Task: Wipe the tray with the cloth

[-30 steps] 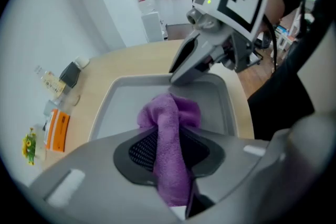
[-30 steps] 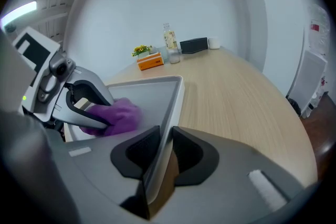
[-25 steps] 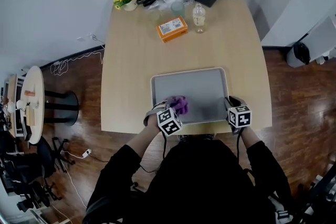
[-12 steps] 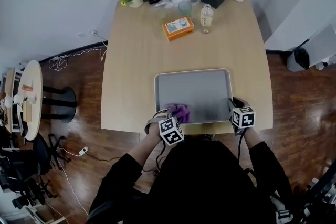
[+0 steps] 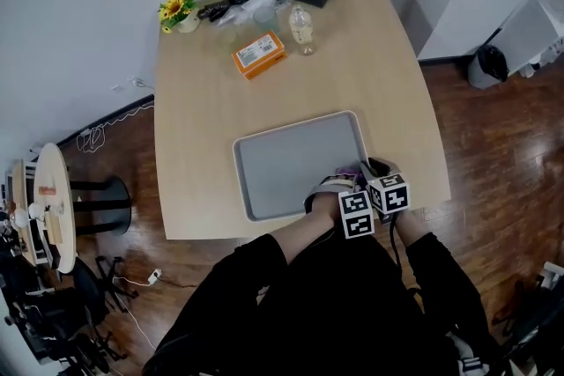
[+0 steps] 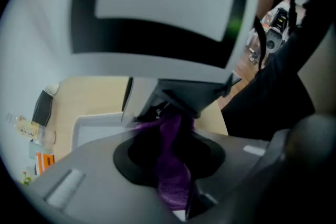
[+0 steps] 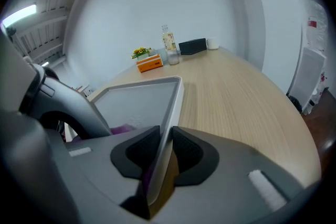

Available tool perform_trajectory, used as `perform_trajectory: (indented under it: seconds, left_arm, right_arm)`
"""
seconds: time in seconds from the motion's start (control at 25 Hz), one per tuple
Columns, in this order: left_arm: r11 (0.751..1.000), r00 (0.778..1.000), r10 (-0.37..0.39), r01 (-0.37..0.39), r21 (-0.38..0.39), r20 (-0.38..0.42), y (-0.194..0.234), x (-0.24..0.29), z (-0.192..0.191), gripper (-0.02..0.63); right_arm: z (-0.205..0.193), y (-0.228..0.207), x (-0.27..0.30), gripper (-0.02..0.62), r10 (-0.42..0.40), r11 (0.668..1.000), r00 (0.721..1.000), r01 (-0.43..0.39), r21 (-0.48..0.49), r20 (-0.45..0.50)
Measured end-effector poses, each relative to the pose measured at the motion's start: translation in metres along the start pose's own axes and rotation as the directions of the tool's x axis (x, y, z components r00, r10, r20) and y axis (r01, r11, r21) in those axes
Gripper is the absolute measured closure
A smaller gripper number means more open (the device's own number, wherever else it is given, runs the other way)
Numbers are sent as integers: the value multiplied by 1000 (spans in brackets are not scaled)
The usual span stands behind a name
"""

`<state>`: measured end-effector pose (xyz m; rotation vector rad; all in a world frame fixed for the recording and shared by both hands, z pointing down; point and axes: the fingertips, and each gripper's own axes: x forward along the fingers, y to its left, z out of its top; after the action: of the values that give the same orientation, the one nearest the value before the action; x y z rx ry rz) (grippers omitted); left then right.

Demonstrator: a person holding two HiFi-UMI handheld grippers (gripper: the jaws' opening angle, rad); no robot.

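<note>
Position of the cloth [image 6: 170,176] is the item that has changed. A second ago the purple wad sat at the near-left part of the tray [image 5: 291,158]. It now lies at the near-right corner, just beside the right gripper [image 7: 164,157]. The left gripper [image 5: 337,189] has carried it along the near edge in one sideways pass.

Tool state, left: the jaws are clamped on the cloth. The purple fabric is bunched between the pads and hangs out below them onto the tray floor. The grip appears firm and unchanged.

Tool state, right: the jaws are pinched on the tray's raised rim at the near-right corner, pinning the tray to the table [image 5: 220,92]. The rim runs straight up between the two pads. This gripper has not shifted, and the tray has kept its place near the table's front edge.

Assessment: the near strip of the tray has been covered from left to right. The middle and far portions show as bare grey surface, and no view shows whether they have been wiped. The two tools are now crowded together at one corner. The next stroke is likely to run back leftward or away from the person.

Risk: slight. The cloth could brush against the holding gripper.
</note>
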<state>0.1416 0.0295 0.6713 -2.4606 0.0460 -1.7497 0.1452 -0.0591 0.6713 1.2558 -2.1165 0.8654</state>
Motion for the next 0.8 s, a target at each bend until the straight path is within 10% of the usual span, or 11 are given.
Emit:
perform_trajectory:
  seconds: [0.52,0.8]
  left_arm:
    - [990,997,65,-61,-125,29,30,-12,-42,522]
    - [982,983,182,-183,-43,-25,124,1,-37,520]
  right_arm:
    - [-6,-3,-5,509,27,1000,1000,-27,-13,-4]
    - [-4,1,-2,509,28,999,999,-28,-16,-22]
